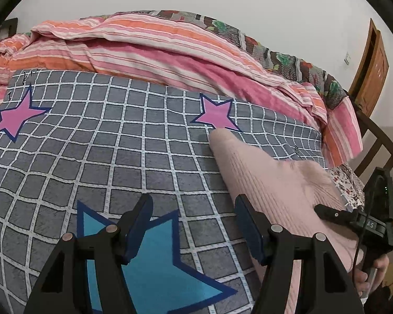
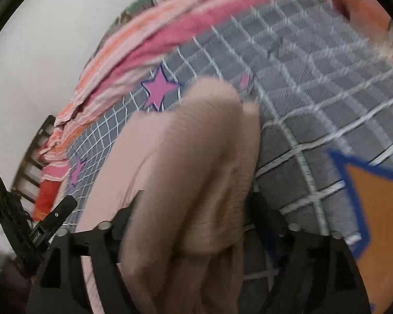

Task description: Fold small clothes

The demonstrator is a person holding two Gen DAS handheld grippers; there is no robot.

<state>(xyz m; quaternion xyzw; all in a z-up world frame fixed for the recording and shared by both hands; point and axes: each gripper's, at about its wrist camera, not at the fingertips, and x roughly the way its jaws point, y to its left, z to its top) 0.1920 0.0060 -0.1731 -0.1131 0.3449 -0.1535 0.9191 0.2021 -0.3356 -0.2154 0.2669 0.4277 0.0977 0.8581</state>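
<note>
A pale pink ribbed knit garment (image 1: 269, 183) lies on the grey checked bed sheet (image 1: 91, 144), with one narrow end reaching a pink star. My left gripper (image 1: 194, 225) hovers open over the sheet and a blue star, with nothing between its blue pads. Its right finger (image 1: 249, 227) sits at the garment's left edge. In the blurred right wrist view, a bunched fold of the garment (image 2: 196, 157) fills the space between the wide-spread jaws of my right gripper (image 2: 194, 209) and hides its fingertips. The cloth looks loose, not pinched.
A pink and orange striped quilt (image 1: 144, 47) is heaped along the far side of the bed. A wooden bed frame (image 1: 380, 141) and a wooden door (image 1: 372, 70) stand at the right. A hand (image 1: 366, 274) holds the right gripper's handle near the bed's edge.
</note>
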